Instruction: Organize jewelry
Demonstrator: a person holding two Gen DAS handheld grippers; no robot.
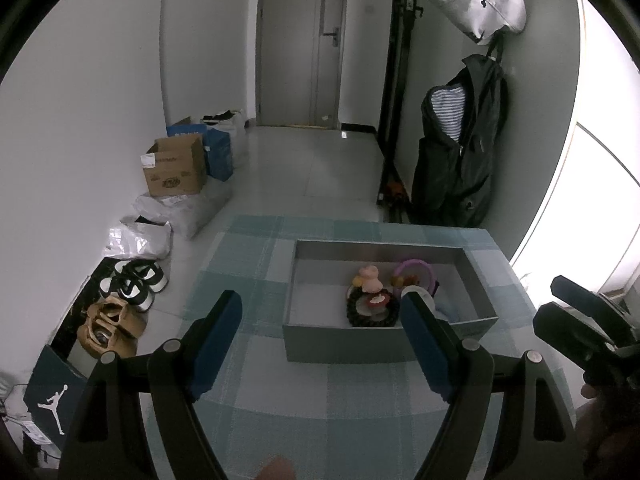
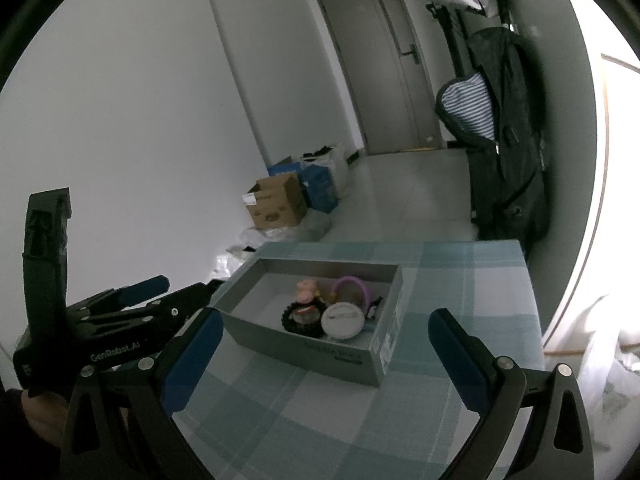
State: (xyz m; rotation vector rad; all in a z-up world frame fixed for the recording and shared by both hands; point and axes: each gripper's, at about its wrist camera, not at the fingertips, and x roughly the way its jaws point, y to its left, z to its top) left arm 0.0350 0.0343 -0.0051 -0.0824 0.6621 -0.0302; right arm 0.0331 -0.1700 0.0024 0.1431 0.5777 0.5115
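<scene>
Left gripper [image 1: 320, 336] and right gripper [image 2: 326, 354] hovering over the bench [image 1: 256, 264], jaws apart, holding nothing. Grey box [image 1: 384, 250] sitting on checked cloth, jewelry [image 1: 374, 300] lying inside. Beyond box: tiled floor [image 1: 320, 160], door [image 1: 300, 40], cardboard boxes [image 1: 176, 168], hanging jacket [image 1: 460, 148].

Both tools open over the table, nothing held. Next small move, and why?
Probably ease the right tool forward and down toward the white round case in the grey box. Both tools are open and empty, the left tool sits further back, and the case lies on top at the near side, beside the black beaded ring.
</scene>
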